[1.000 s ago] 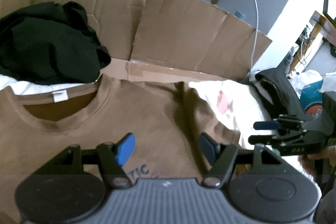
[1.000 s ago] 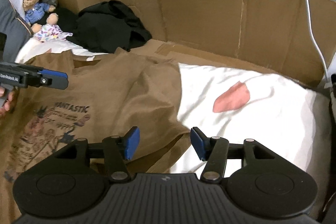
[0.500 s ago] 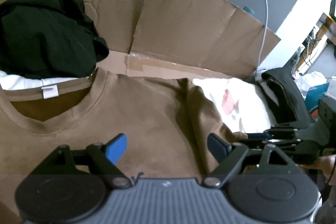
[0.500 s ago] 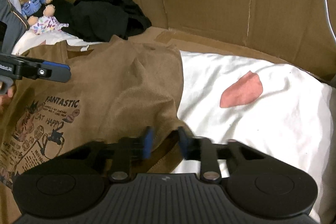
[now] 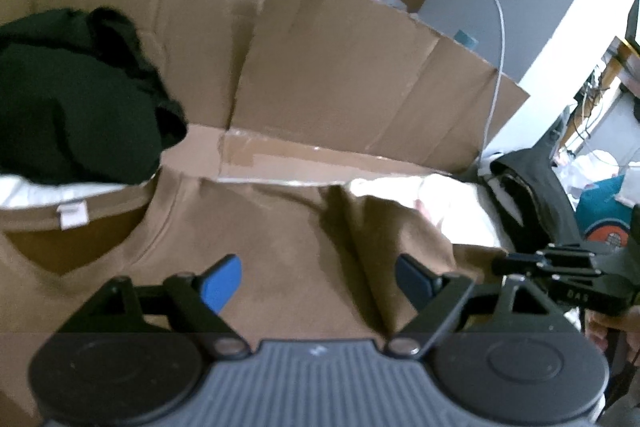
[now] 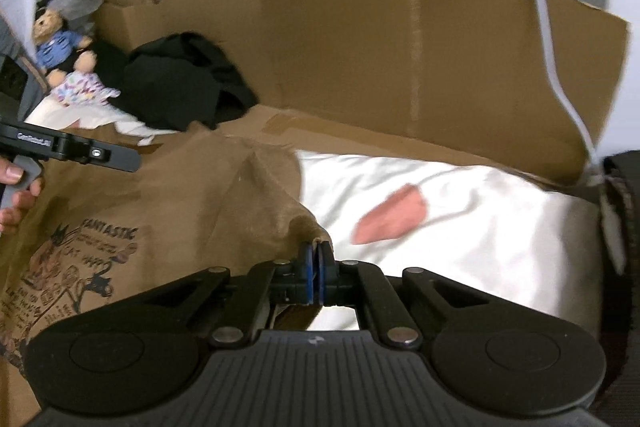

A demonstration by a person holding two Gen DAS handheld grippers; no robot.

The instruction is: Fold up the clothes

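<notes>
We've got 1 brown tee (image 5: 280, 251) lying face up on the white sheet (image 6: 460, 227), collar toward the cardboard, cat print reading "FANTASTIC" on its chest. Its sleeve edge is bunched and lifted off the sheet.

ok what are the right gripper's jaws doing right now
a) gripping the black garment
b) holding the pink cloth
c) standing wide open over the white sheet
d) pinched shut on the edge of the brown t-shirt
d: the right gripper has just closed, its blue pads together on the edge of the brown t-shirt.
</notes>
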